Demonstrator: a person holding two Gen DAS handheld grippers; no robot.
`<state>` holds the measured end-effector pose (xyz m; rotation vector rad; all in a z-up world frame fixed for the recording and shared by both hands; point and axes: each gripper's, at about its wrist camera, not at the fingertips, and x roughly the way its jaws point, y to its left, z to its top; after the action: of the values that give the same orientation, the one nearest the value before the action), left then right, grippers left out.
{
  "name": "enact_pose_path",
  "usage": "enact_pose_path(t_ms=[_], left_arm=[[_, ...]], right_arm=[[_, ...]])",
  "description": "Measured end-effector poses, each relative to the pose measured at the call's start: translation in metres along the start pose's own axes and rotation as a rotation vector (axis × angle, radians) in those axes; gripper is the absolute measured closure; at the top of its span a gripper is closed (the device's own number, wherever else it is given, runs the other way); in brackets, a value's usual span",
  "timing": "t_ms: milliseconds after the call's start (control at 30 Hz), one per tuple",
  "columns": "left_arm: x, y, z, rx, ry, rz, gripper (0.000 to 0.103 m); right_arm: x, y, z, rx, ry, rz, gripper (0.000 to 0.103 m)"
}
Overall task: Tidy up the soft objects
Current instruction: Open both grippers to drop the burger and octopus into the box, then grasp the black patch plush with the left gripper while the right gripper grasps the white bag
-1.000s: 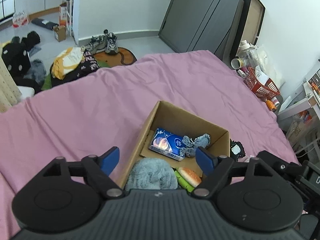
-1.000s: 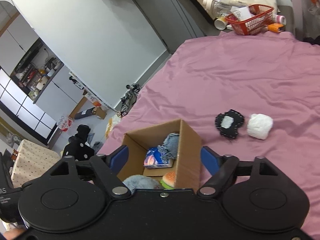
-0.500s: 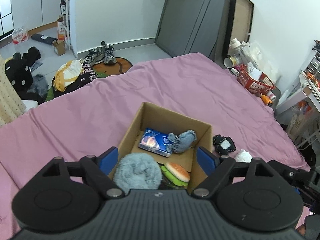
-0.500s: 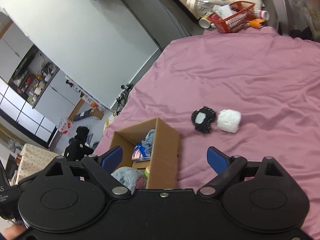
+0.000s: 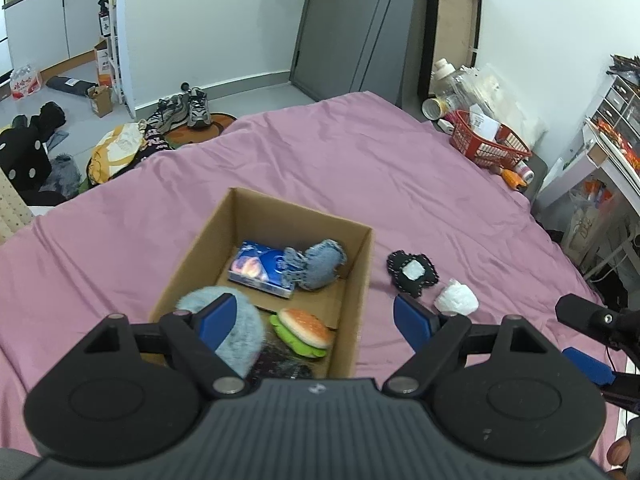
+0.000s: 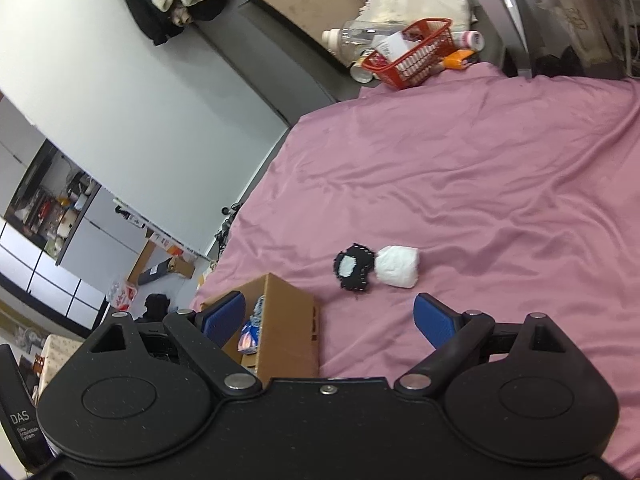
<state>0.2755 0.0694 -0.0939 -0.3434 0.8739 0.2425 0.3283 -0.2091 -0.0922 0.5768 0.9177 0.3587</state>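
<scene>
A wrinkled pink bed sheet (image 5: 320,168) spreads ahead of both claws, bearing a square cardboard box (image 5: 362,280) under the left claw (image 5: 316,316), whose blue pads stand apart, empty. Ahead of the right claw (image 6: 330,316), which has just been opening and holds nothing, lie a flat black stitched patch (image 6: 354,267) touching a smaller white fluffy ball (image 6: 398,266).

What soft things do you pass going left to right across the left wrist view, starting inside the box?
Grey fluffy ball → burger toy → denim pouch → black patch → white ball. The first three lie in the cardboard box; the last two lie on the pink sheet.
</scene>
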Motion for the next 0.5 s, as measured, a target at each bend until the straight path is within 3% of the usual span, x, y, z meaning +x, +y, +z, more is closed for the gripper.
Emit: enact_pose_path(t_ms=[267, 500], left_arm=[[0.017, -0.029, -0.006, 0.027, 0.031, -0.023, 0.019], [0.034, -0.049, -0.001, 0.019, 0.044, -0.041, 0.019]], right_arm=[[0.01, -0.031, 0.003, 0.101, 0.013, -0.016, 0.012], [0.019, -0.048, 0.011, 0.175, 0.004, -0.002, 0.019]])
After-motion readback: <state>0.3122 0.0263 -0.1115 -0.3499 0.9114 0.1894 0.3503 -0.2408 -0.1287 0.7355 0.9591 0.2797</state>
